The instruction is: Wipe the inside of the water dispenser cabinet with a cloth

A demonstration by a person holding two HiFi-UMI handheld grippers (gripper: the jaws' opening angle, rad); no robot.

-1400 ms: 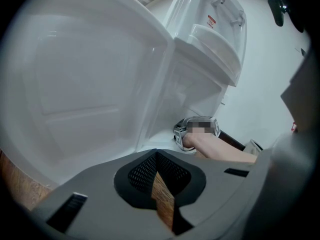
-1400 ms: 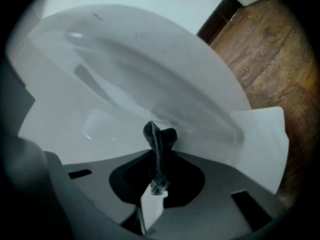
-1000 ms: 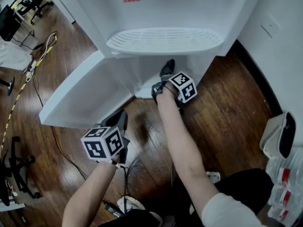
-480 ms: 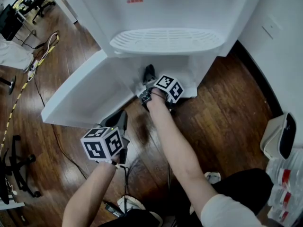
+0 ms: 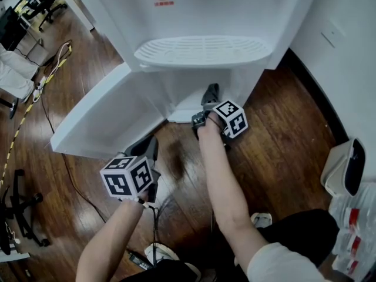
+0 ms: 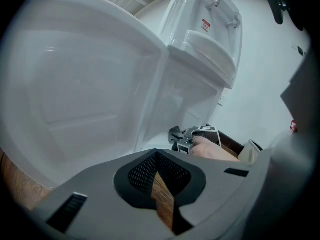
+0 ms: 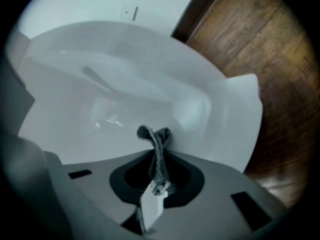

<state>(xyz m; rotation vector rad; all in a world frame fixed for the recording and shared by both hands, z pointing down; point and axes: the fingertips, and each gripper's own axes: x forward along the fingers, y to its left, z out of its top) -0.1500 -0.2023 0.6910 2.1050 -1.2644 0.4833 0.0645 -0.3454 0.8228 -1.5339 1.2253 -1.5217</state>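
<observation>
Here our left gripper (image 5: 148,150) hangs idle at seven o'clock, jaws nearly together on nothing. It sits beside the open cabinet door (image 5: 100,119), leaving the opening free. Toward one o'clock our right gripper (image 5: 207,98) pinches the grey cloth (image 7: 156,140) at the white cabinet (image 5: 182,109) mouth, under the drip tray (image 5: 202,50), ready to rub. Dark wooden floor (image 5: 282,128) surrounds the water dispenser (image 5: 223,10).

Open door (image 5: 106,119) stands left of cabinet (image 5: 176,93), below drip tray (image 5: 202,50).

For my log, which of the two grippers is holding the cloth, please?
The right gripper, at the cabinet: a grey cloth is pinched in it. The left gripper holds nothing.
</observation>
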